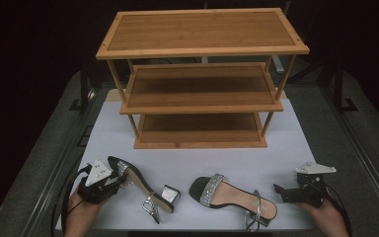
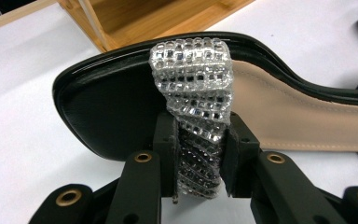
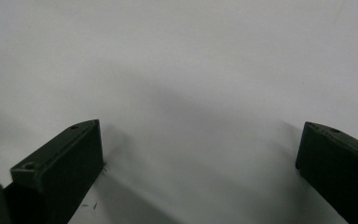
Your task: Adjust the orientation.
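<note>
Two black heeled sandals with glittering silver toe straps lie on the white table. The left sandal is at the front left, toe toward my left gripper, which is shut on its silver strap. The black pads press on both sides of the strap. The right sandal lies flat at the front centre. My right gripper rests at the front right with its jaws wide open, nothing between them, over bare white tabletop.
A three-tier bamboo shoe rack stands at the back of the white table, its shelves bare. A corner of the rack shows beyond the held sandal. Dark floor and metal rails flank the table.
</note>
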`<state>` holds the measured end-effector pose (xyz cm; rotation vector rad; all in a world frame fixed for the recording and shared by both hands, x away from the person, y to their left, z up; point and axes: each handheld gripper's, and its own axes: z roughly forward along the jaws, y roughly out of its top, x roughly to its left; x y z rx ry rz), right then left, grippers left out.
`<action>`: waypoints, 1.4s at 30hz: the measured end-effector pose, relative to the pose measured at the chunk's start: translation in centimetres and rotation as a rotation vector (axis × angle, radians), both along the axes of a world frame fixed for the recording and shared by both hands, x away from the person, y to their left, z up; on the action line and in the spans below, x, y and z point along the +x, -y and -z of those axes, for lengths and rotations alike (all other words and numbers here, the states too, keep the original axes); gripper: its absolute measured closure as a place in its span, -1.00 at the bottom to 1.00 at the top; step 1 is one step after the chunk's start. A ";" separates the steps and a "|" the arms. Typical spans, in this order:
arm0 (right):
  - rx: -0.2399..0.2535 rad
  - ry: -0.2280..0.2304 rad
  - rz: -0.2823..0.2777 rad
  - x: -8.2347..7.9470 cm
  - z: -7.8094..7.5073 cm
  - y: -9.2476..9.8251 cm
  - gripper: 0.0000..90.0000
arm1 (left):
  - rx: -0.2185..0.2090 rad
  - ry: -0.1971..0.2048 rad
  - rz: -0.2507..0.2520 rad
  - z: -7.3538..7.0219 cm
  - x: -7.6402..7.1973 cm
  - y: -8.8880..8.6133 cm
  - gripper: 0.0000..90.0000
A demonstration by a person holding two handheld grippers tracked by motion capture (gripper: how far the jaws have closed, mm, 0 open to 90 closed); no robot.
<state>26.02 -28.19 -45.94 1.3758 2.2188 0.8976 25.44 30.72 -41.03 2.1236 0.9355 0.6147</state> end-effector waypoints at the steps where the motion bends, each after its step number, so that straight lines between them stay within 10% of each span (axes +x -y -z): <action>1: 0.000 0.000 0.000 0.0 0.0 0.0 -1.00 | -0.004 -0.002 0.000 0.0 0.2 0.0 0.56; 28: 0.002 0.001 0.001 0.0 0.0 0.0 -1.00 | 0.031 -0.047 -0.034 1.0 7.0 2.7 0.51; 38: 0.001 0.002 0.000 0.0 0.0 0.0 -0.99 | 0.002 -0.016 -0.025 0.2 6.2 2.7 0.29; 42: 0.001 0.000 0.001 0.0 0.0 0.0 -0.99 | -0.099 -0.031 0.049 -1.1 4.2 3.3 0.20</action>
